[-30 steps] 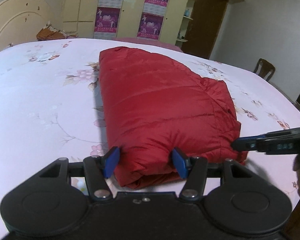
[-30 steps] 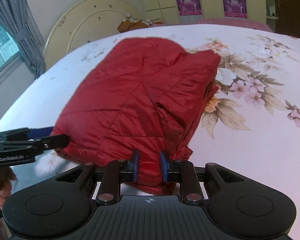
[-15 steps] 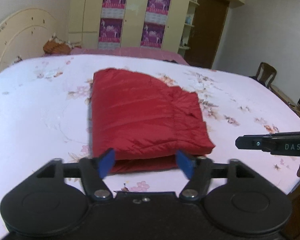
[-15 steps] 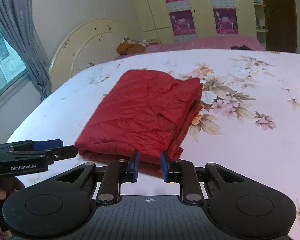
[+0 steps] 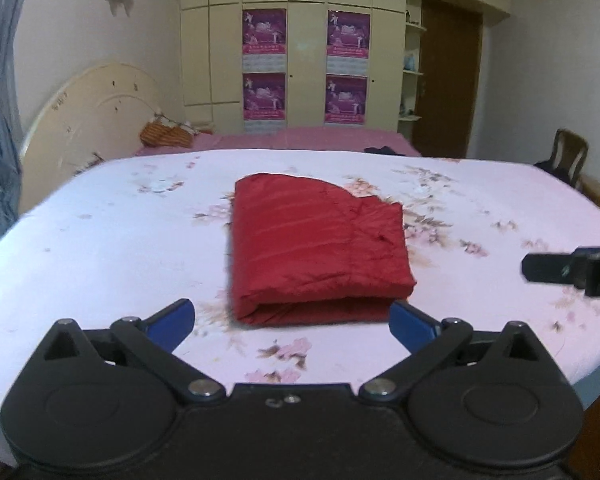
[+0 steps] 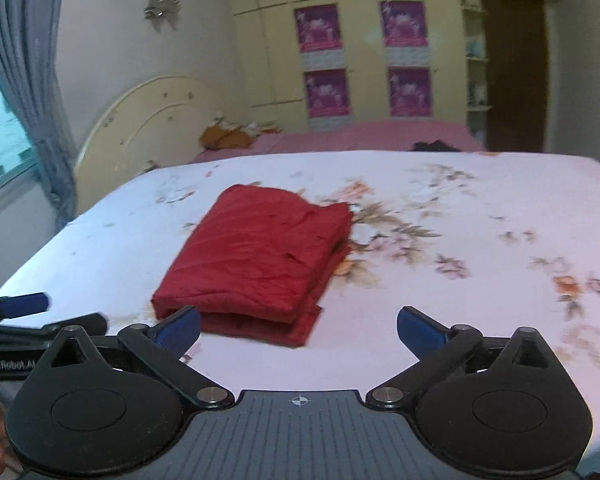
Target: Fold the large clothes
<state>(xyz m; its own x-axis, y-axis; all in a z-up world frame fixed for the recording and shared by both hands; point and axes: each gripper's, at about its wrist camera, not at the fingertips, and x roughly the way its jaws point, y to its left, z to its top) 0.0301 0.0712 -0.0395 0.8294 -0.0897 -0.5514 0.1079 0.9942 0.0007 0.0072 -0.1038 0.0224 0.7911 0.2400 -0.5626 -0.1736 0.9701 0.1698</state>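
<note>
A red padded jacket [image 5: 316,248] lies folded into a thick rectangle in the middle of the floral bed sheet [image 5: 100,248]. Its folded edge faces me. My left gripper [image 5: 292,320] hovers above the near side of the bed, back from the jacket. Its jaws are opening wide, with nothing between the blue pads. In the right wrist view the jacket [image 6: 260,256] lies ahead and slightly left. My right gripper [image 6: 299,323] is likewise held clear, its jaws opening and empty. One finger of the right gripper [image 5: 548,268] shows at the right edge of the left wrist view.
A cream headboard [image 5: 88,120] stands at the left end of the bed. Beyond it are a second bed with a pink cover [image 5: 300,138] and a wardrobe with posters [image 5: 304,64]. A wooden chair [image 5: 568,156] is at the right, a curtain [image 6: 28,80] at the left.
Both grippers have drawn back and risen away from the jacket. The right one let go of its near edge, and both jaws have spread wide. The jacket now lies flat.
</note>
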